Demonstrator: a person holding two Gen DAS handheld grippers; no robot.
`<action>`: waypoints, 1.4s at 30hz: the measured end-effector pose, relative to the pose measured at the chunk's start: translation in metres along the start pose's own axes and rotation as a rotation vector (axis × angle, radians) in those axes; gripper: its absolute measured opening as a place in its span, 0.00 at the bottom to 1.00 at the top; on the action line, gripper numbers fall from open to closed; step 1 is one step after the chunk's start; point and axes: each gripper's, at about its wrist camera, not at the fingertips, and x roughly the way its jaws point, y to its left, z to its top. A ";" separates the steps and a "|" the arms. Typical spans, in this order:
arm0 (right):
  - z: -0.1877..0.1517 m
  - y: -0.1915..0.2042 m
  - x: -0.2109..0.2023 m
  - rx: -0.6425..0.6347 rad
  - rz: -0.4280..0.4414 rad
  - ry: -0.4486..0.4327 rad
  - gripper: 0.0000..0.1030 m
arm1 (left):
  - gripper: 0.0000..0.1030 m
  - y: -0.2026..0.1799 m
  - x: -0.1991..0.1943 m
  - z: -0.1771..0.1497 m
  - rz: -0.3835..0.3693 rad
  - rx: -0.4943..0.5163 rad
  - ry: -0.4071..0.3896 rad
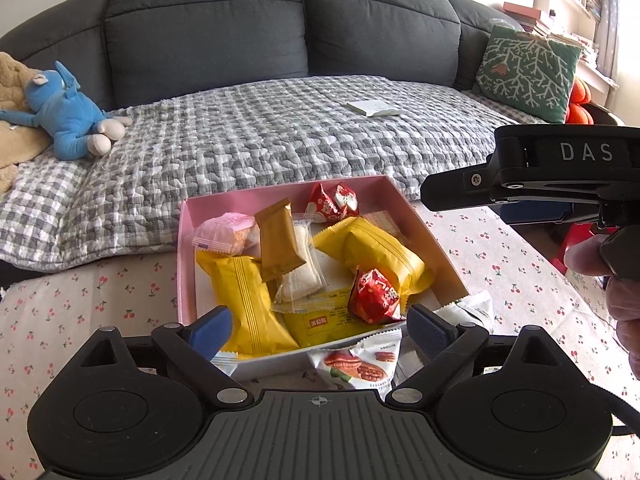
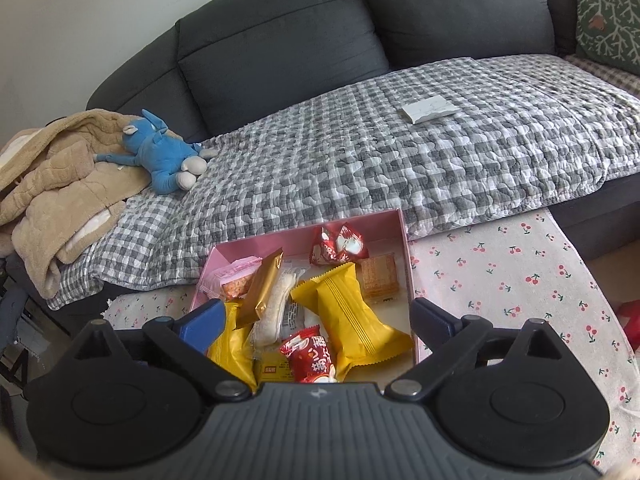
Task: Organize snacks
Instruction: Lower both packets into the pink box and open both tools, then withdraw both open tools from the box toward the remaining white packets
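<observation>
A pink box (image 1: 185,264) stands on the cherry-print tablecloth (image 1: 500,264), filled with wrapped snacks. Inside lie two yellow packets (image 1: 244,300), a gold-brown bar (image 1: 278,240), a pink packet (image 1: 226,232) and red candies (image 1: 374,294). My left gripper (image 1: 320,332) is open over the box's near edge with nothing gripped. A white biscuit packet (image 1: 356,364) lies outside the near wall, below it. My right gripper (image 2: 318,320) is open above the same box (image 2: 256,248), over a red candy (image 2: 310,354). Its finger (image 1: 448,194) shows from the side in the left wrist view.
Behind the table is a dark grey sofa (image 1: 208,32) covered by a checked quilt (image 1: 280,132). A blue plush toy (image 1: 64,108), a white paper pack (image 1: 372,108) and a green cushion (image 1: 528,68) lie on it. A hand (image 1: 624,304) holds the right gripper.
</observation>
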 end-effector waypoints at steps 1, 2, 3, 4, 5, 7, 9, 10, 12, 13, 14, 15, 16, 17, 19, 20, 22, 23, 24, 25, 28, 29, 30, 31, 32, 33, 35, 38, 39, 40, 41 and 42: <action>-0.002 0.001 -0.002 0.001 -0.001 0.001 0.96 | 0.93 0.000 -0.003 -0.003 -0.001 0.000 0.000; -0.005 0.001 -0.005 0.001 -0.003 0.004 0.97 | 0.94 -0.001 -0.007 -0.006 -0.003 0.000 0.000; -0.007 0.001 -0.006 0.001 -0.004 0.006 0.97 | 0.95 -0.001 -0.010 -0.010 -0.005 0.000 0.000; -0.010 0.001 -0.008 0.000 -0.006 0.008 0.97 | 0.95 -0.001 -0.013 -0.013 -0.006 0.000 0.001; -0.013 0.001 -0.010 -0.001 -0.007 0.012 0.97 | 0.95 -0.001 -0.016 -0.016 -0.006 0.000 0.002; -0.018 0.001 -0.012 0.002 -0.002 0.015 0.98 | 0.95 0.000 -0.022 -0.022 -0.009 -0.001 0.006; -0.025 0.001 -0.014 0.007 0.003 0.023 0.98 | 0.95 0.000 -0.027 -0.027 -0.017 -0.005 0.006; -0.028 0.001 -0.015 0.006 0.004 0.027 0.98 | 0.95 0.001 -0.030 -0.030 -0.019 -0.007 0.006; -0.035 0.003 -0.017 -0.006 0.001 0.037 0.98 | 0.95 0.003 -0.035 -0.035 -0.021 -0.013 0.007; -0.037 0.004 -0.019 -0.017 0.001 0.039 0.98 | 0.95 0.004 -0.038 -0.038 -0.022 -0.017 0.008; -0.041 0.006 -0.020 -0.037 0.002 0.042 0.98 | 0.95 0.005 -0.040 -0.041 -0.024 -0.020 0.006; -0.043 0.007 -0.021 -0.056 0.001 0.044 0.99 | 0.95 0.005 -0.042 -0.044 -0.026 -0.024 0.005; -0.045 0.009 -0.022 -0.075 -0.005 0.044 0.99 | 0.95 0.007 -0.044 -0.047 -0.028 -0.029 0.002; -0.048 0.011 -0.024 -0.102 -0.013 0.044 0.99 | 0.95 0.008 -0.046 -0.050 -0.029 -0.033 -0.002; -0.051 0.013 -0.027 -0.144 -0.020 0.041 0.99 | 0.96 0.012 -0.049 -0.058 -0.030 -0.042 -0.014; -0.054 0.015 -0.028 -0.175 -0.024 0.038 0.99 | 0.97 0.013 -0.050 -0.061 -0.027 -0.041 -0.017; -0.058 0.016 -0.031 -0.217 -0.033 0.033 1.00 | 0.97 0.014 -0.051 -0.068 -0.015 -0.029 -0.015; -0.061 0.017 -0.031 -0.238 -0.035 0.033 1.00 | 0.97 0.015 -0.051 -0.071 -0.010 -0.023 -0.013; -0.064 0.018 -0.032 -0.255 -0.035 0.035 1.00 | 0.97 0.017 -0.052 -0.075 -0.008 -0.021 -0.012; -0.068 0.018 -0.032 -0.275 -0.035 0.039 1.00 | 0.98 0.018 -0.052 -0.077 -0.010 -0.018 -0.011; -0.077 0.019 -0.030 -0.319 -0.038 0.053 1.00 | 0.98 0.021 -0.052 -0.085 -0.011 -0.007 -0.002; -0.082 0.020 -0.028 -0.341 -0.039 0.061 1.00 | 0.98 0.022 -0.051 -0.087 -0.009 -0.004 -0.001; -0.084 0.020 -0.027 -0.355 -0.039 0.066 1.00 | 0.98 0.023 -0.051 -0.089 -0.005 -0.003 0.000; -0.090 0.020 -0.026 -0.377 -0.040 0.076 1.00 | 0.99 0.025 -0.050 -0.092 -0.002 -0.005 0.001; -0.093 0.020 -0.025 -0.393 -0.041 0.084 1.00 | 0.99 0.026 -0.048 -0.095 0.003 -0.009 0.004; -0.096 0.019 -0.023 -0.405 -0.042 0.091 1.00 | 0.99 0.028 -0.046 -0.099 0.009 -0.009 0.010; -0.104 0.017 -0.021 -0.431 -0.044 0.107 1.00 | 0.99 0.030 -0.040 -0.105 0.026 0.000 0.031; -0.111 0.014 -0.016 -0.451 -0.053 0.122 1.00 | 0.99 0.033 -0.032 -0.114 0.051 0.026 0.052; -0.112 0.014 -0.014 -0.452 -0.055 0.124 1.00 | 0.99 0.033 -0.029 -0.116 0.059 0.035 0.054; -0.114 0.013 -0.012 -0.451 -0.056 0.126 1.00 | 0.99 0.034 -0.027 -0.118 0.066 0.044 0.054; -0.115 0.013 -0.010 -0.451 -0.056 0.129 1.00 | 0.99 0.035 -0.025 -0.120 0.075 0.055 0.052; -0.116 0.013 -0.008 -0.451 -0.056 0.130 1.00 | 0.99 0.036 -0.022 -0.121 0.084 0.064 0.050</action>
